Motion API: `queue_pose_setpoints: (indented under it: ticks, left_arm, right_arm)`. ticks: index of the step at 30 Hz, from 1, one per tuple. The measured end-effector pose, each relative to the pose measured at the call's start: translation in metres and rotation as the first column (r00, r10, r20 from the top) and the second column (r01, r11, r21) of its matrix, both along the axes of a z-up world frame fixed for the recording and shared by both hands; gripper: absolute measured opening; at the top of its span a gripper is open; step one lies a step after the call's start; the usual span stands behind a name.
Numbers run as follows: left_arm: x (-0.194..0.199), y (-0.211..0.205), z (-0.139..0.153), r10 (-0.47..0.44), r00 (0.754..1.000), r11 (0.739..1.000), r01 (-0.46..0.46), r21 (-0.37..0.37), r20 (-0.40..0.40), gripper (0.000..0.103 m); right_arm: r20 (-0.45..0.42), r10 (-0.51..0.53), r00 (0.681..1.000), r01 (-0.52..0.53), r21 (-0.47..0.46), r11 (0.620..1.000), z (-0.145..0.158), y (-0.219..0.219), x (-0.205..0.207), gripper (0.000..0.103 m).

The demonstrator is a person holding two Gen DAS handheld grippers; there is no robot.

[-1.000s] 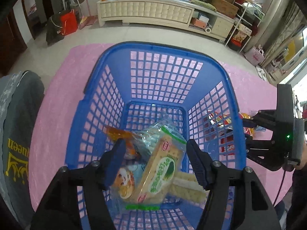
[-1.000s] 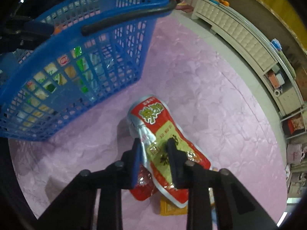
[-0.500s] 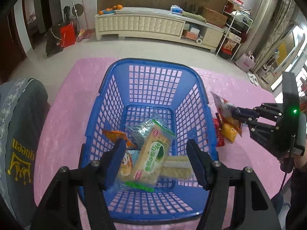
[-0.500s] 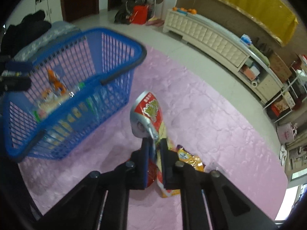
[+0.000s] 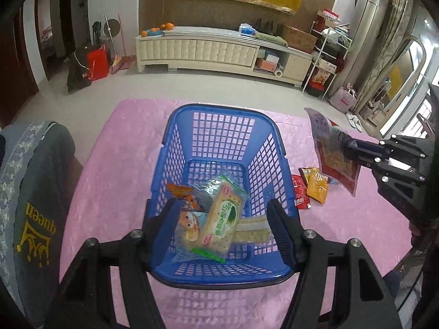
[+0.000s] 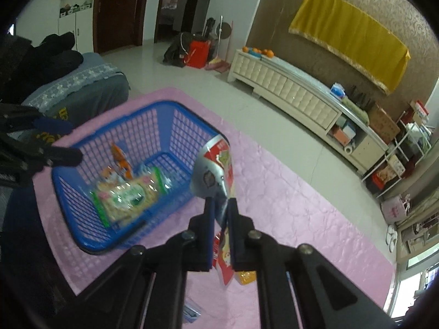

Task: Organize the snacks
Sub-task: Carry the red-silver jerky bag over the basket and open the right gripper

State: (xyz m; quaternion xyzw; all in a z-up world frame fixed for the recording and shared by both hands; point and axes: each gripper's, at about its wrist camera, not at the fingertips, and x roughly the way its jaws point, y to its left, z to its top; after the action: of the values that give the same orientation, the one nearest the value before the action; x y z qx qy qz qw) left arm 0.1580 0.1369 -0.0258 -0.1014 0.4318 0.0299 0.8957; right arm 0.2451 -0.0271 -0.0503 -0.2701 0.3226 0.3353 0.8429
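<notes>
The basket (image 6: 82,235) and its snack packs (image 6: 129,194) blur in the right wrist view; the held pouch's (image 6: 212,170) print stays unreadable.

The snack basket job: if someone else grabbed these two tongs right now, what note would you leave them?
Right tongs: shut on the red and silver snack pouch, held in the air beside the blue basket.
Left tongs: open, empty, above the basket's near end.
Done: the green cracker pack, an orange packet and other snacks lie in the basket.
Left: drop the pouch in the basket, then fetch the yellow packet and red packet lying on the pink mat right of the basket.
</notes>
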Motion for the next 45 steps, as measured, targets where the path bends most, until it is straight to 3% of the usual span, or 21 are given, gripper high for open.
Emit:
queue_pose_setpoints:
  ticks: [11,18,31,40,43,45]
  left_arm:
    - [-0.012,0.028,0.002,0.025,0.999,1.0,-0.025,0.0,0.023,0.063]
    - [-0.01,0.053,0.0,0.052,0.998,0.999,-0.052,-0.009,0.021,0.066]
    - [0.02,0.091,-0.03,0.076,0.997,0.997,-0.077,-0.03,-0.031,0.066]
    - [0.031,0.094,-0.046,0.07,0.996,0.996,-0.072,-0.044,-0.061,0.066]
    - [0.029,0.093,-0.046,0.071,0.996,0.996,-0.073,-0.043,-0.063,0.066]
    - [0.027,0.095,-0.044,0.076,0.995,0.996,-0.078,-0.04,-0.063,0.066]
  right_arm:
    - [0.039,0.078,0.996,-0.078,-0.012,0.997,0.02,0.057,-0.018,0.011]
    - [0.048,0.145,0.988,-0.142,-0.058,0.988,0.014,0.106,-0.02,0.011]
    - [-0.01,0.16,0.987,-0.158,-0.218,0.963,-0.047,0.157,0.02,0.012]
    - [-0.051,0.138,0.989,-0.147,-0.321,0.936,-0.089,0.171,0.036,0.012]
    - [-0.047,0.12,0.992,-0.128,-0.301,0.945,-0.087,0.17,0.037,0.019]
    - [-0.02,0.11,0.994,-0.111,-0.291,0.95,-0.082,0.169,0.034,0.041]
